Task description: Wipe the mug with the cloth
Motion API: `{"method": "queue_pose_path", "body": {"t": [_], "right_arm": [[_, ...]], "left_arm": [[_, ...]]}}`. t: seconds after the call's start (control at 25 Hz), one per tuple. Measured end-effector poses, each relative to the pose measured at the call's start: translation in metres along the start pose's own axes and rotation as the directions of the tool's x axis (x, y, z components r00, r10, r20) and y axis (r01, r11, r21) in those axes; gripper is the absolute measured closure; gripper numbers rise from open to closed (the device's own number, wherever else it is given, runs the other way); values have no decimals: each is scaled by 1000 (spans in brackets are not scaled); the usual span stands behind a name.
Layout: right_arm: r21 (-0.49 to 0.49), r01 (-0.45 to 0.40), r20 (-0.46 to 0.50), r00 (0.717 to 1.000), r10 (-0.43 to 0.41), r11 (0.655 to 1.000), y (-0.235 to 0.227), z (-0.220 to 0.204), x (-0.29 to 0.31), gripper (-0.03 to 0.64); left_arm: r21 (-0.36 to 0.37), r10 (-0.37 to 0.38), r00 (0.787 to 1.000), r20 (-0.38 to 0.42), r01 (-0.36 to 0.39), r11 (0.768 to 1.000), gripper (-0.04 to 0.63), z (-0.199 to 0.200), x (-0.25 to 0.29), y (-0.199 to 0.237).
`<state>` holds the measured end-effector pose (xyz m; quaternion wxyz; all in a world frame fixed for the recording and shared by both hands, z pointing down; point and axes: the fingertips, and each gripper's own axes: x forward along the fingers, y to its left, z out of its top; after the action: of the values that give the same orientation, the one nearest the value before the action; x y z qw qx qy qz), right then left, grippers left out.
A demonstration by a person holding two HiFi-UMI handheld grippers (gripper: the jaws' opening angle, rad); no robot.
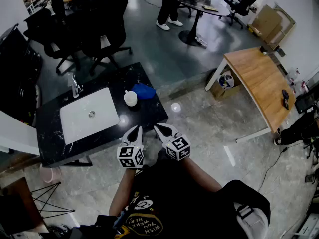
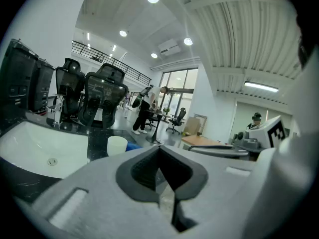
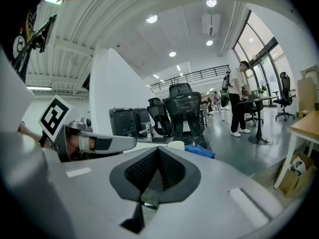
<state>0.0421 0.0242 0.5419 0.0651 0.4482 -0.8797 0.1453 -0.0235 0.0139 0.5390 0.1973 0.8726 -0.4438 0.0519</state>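
Grey and pointed, the jaws of the left gripper meet at their tips with nothing between them; the right gripper is the same, jaws closed together and empty; in the head view the two grippers are held side by side in front of the person's chest, each with its marker cube towards the body and its tips aimed at the near edge of the counter; the tips stand a little apart from each other and touch nothing; both grippers tilt slightly downwards; the counter is black with pale veining, and its near edge lies just beyond the tips; the mug is white and stands upright on the counter, towards its right end and clear of both grippers; the cloth is blue and lies crumpled on the counter, touching or just beside the mug on its far right side; left of the mug a white rectangular sink is set into the counter, with a tap at its far left corner; both gripper views look across the counter at the mug with the cloth beside it; beyond the counter stand black office chairs on a dark glossy floor; to the right a wooden table on white legs stands well apart from the counter; far off, another person stands beside a round table.
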Motion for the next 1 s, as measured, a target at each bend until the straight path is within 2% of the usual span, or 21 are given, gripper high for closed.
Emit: {"method": "queue_pose_path", "body": {"t": [0.48, 0.68, 1.0], "right_arm": [[-7, -6, -4, 1000, 6, 1000, 8, 1, 0, 615], [62, -43, 53, 998, 39, 997, 12, 5, -7, 595], [42, 10, 8, 1000, -10, 999, 7, -3, -14, 598]], "left_arm": [[-16, 16, 1000, 7, -16, 1000, 593, 0, -13, 6], [-14, 6, 1000, 7, -5, 1000, 593, -2, -16, 0], [-21, -25, 1000, 7, 25, 999, 593, -5, -15, -10]]}}
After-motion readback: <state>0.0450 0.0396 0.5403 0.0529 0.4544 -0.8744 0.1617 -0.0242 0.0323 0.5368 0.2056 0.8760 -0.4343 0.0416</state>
